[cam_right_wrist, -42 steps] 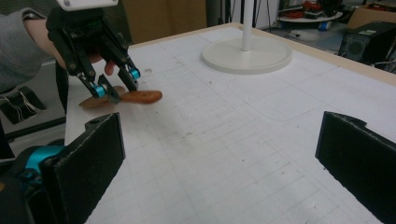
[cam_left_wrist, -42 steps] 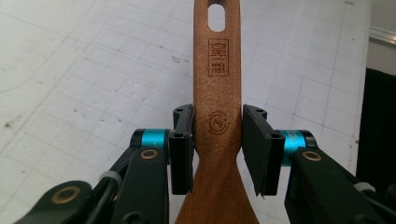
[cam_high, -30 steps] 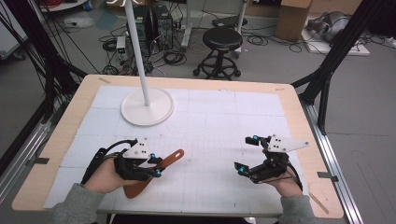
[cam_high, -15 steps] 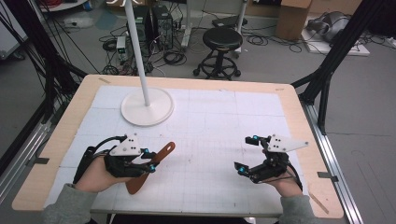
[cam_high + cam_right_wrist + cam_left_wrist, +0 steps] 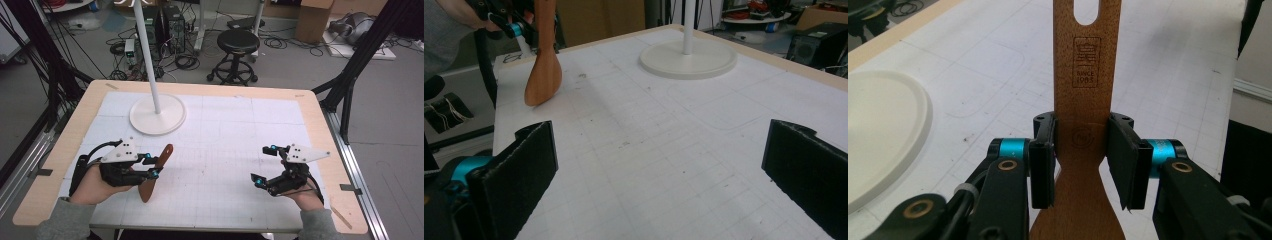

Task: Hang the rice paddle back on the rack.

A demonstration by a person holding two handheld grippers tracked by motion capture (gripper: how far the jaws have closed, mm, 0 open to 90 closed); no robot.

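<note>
Left gripper [image 5: 152,166] is closed on a wooden spatula [image 5: 155,172], pads pressing the flat handle from both sides where it narrows above the blade. In the left gripper view the handle [image 5: 1087,75] runs straight up between the jaws, its hanging slot at the top and a burned-in maker's stamp below that.

Spatula sits at the near-left of the tabletop [image 5: 240,135], tilted: handle end up and away from the person, blade down toward the near edge. From the right gripper view the blade tip [image 5: 543,82] looks to be at or just off the white mat; contact cannot be told for sure.

Right gripper [image 5: 266,165] rests low at the near-right, well apart from the spatula, jaws wide apart with nothing between them.

White lamp base [image 5: 158,114] with its upright pole stands at the far-left, beyond the spatula and not touching it.

Step in hand, as judged: pick-up of the spatula, grip made, lift under way or about to be. Next move calls for a firm hold, since the grip sits close to the blade and the long handle could pivot, and clearance from the lamp base if carried forward.
</note>
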